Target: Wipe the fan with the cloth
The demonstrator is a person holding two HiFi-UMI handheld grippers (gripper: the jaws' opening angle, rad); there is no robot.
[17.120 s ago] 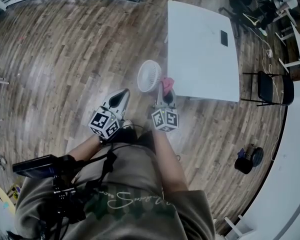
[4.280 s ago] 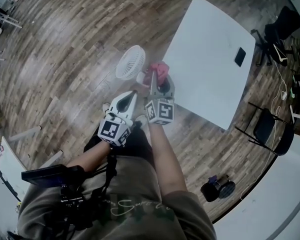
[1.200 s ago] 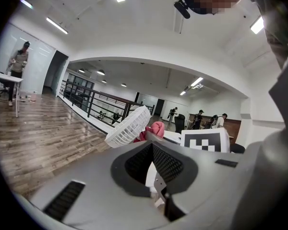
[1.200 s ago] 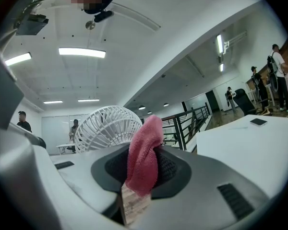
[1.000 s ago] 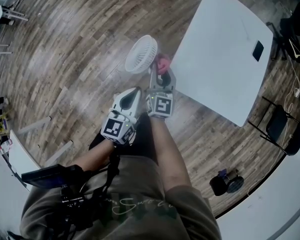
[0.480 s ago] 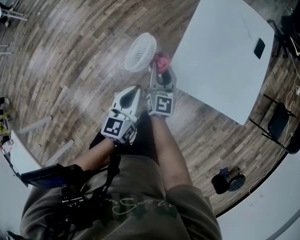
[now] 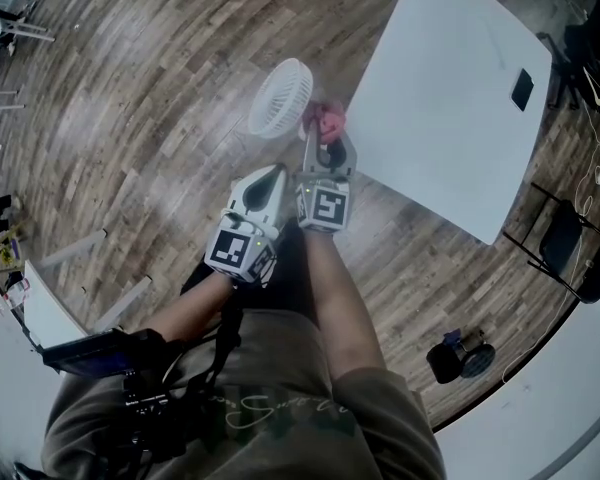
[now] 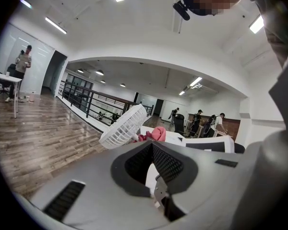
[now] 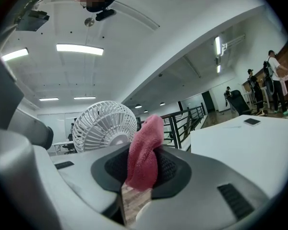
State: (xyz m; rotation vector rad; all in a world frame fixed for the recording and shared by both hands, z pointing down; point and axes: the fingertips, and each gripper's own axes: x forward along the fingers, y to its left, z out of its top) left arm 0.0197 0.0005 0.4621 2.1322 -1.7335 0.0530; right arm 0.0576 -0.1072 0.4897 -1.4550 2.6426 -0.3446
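Over the last second almost nothing has shifted: the right claw (image 7: 321, 144) stays clamped on the pink cloth (image 7: 326, 120), held at the right rim of the fan (image 7: 280, 96), touching or nearly so; I judge the wipe to be lingering on this 1 edge, with most of the grille left; the left claw (image 7: 276, 175) stays shut and empty behind; the fan is a round white plastic cage of thin radial ribs beside the smooth white bench (image 7: 450, 98); the cloth is soft terry, bunched thick; the floor (image 7: 130, 118) is streaked wood plank.
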